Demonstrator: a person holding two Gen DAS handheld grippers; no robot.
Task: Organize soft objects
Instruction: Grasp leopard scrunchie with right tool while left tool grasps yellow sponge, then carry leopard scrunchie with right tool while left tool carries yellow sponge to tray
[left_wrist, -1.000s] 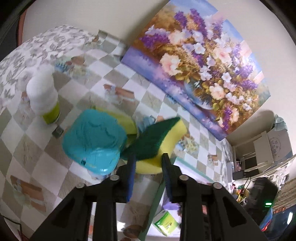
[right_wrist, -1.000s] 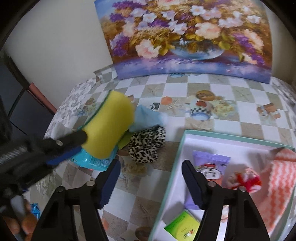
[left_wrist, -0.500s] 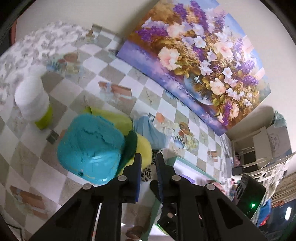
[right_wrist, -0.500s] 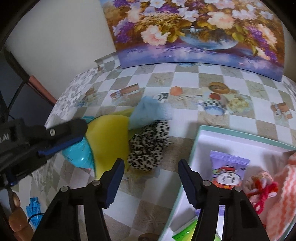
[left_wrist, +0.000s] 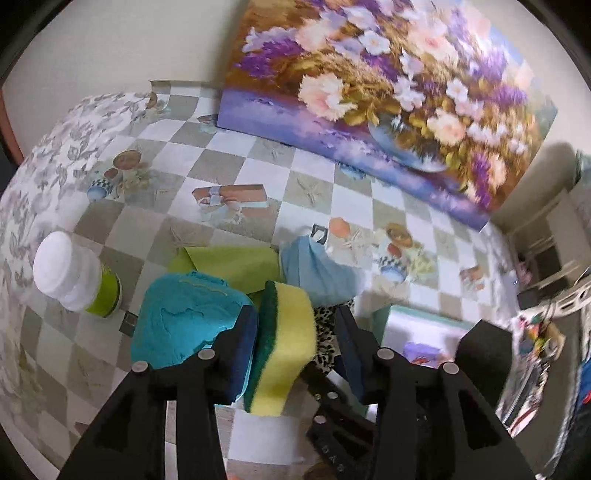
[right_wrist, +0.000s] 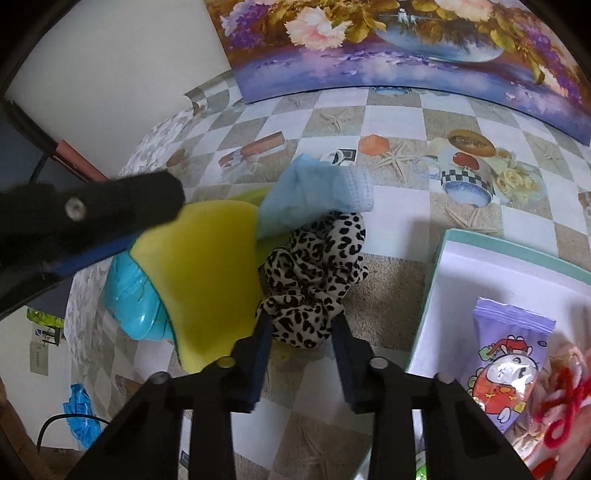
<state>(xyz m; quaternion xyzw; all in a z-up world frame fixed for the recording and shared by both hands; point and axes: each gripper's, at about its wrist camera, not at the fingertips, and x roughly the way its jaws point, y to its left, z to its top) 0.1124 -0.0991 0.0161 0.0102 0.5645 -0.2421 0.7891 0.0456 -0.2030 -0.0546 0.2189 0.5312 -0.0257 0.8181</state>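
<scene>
Left wrist: left tongs (left_wrist: 295, 343) opening off sponge (left_wrist: 286, 350), dropped by pile; right tongs (right_wrist: 301, 341) closing around leopard scrunchie (right_wrist: 314, 273) for box (right_wrist: 517, 258).

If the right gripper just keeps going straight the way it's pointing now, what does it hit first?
Most likely the leopard-print scrunchie. It lies straight ahead of the right gripper, its near edge already between the closing jaws, on the checkered tablecloth. Whether the pads touch it yet is unclear.
</scene>
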